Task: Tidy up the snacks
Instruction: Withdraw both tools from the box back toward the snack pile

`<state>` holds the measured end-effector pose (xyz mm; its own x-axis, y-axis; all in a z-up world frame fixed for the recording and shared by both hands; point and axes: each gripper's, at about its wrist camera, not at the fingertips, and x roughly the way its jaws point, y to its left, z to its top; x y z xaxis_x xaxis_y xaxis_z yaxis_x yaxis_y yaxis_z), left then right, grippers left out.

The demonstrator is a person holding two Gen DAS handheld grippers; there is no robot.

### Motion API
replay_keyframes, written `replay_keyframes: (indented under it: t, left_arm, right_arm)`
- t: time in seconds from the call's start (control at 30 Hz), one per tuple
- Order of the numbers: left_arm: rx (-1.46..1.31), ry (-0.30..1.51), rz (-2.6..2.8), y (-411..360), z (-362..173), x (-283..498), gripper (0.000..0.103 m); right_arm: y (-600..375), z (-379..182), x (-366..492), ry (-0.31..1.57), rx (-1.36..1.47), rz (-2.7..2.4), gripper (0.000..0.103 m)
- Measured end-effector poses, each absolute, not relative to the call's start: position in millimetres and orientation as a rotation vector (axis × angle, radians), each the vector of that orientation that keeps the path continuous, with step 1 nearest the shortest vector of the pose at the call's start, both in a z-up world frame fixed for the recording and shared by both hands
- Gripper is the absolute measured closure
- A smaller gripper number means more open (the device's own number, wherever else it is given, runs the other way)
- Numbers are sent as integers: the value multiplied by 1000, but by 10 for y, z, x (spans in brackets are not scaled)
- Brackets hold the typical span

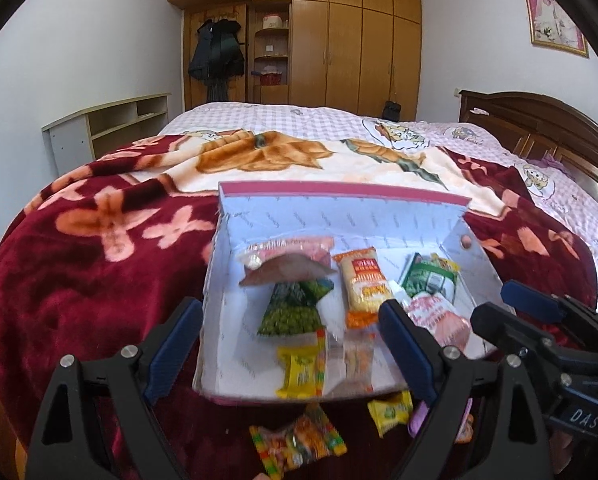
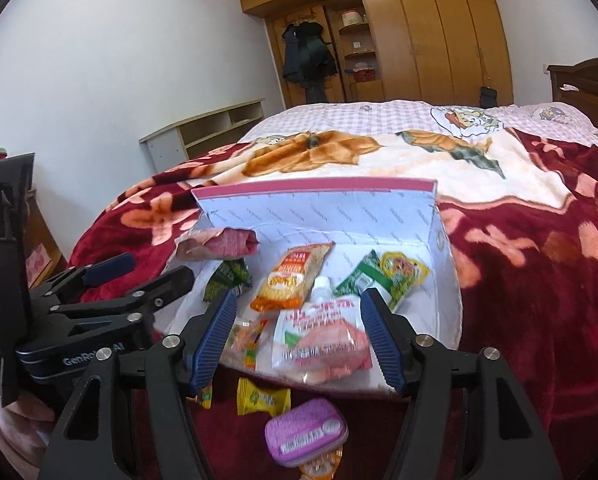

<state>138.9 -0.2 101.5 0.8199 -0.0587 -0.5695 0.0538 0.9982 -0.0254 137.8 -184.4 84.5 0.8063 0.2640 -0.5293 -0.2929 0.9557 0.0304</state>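
Looking along both tools, we see an open box (image 1: pixel 339 216) lying on the red flowered blanket (image 1: pixel 79 264) of a bed (image 1: pixel 299 120), its lid standing up at the far side. Inside it lie the snacks: a green packet (image 1: pixel 295 308), an orange biscuit pack (image 1: pixel 365 284), a pink pouch with a white cap (image 2: pixel 323 340), a green and yellow sachet (image 2: pixel 395 276), a reddish wrapper (image 2: pixel 223 242) at the far left and a yellow sweet (image 1: pixel 299 372) near the front edge. On the blanket just in front of the box lie another yellow sweet (image 2: pixel 263 398), a pink tin (image 2: pixel 307 434) and a bright mixed-colour sweet bag (image 1: pixel 299 438). Our left gripper (image 1: pixel 283 348) has its fingers spread wide with nothing between them, held over the near left part of the box. Our right gripper (image 2: pixel 299 336) also stands open and empty, its fingers either side of the pink pouch without pressing on it. A wooden wardrobe (image 1: pixel 339 36) fills the far wall.
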Motion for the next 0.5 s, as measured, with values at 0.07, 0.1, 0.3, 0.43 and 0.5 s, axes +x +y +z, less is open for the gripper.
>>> replay_keyframes:
  t: [0.07,0.1,0.3,0.43,0.5]
  left_arm:
    - [-6,617,-68,-5,993,1325,10]
    - [-7,621,-69,3,979,1295,10]
    - [-33,643,-59,74,883,1099,10]
    - [-46,660,-44,128,806,1018,10]
    - [-54,668,-38,149,766,987,10]
  right_arm:
    - [-1863,827,1306,561,-47,294,37]
    - [-1874,822,1280,562,-44,292,37]
    - [-1904,788,1068,557,-32,280,37]
    - [-1879,739,957,555,-52,269,37]
    - [-1866,705,902,552,-61,267,37]
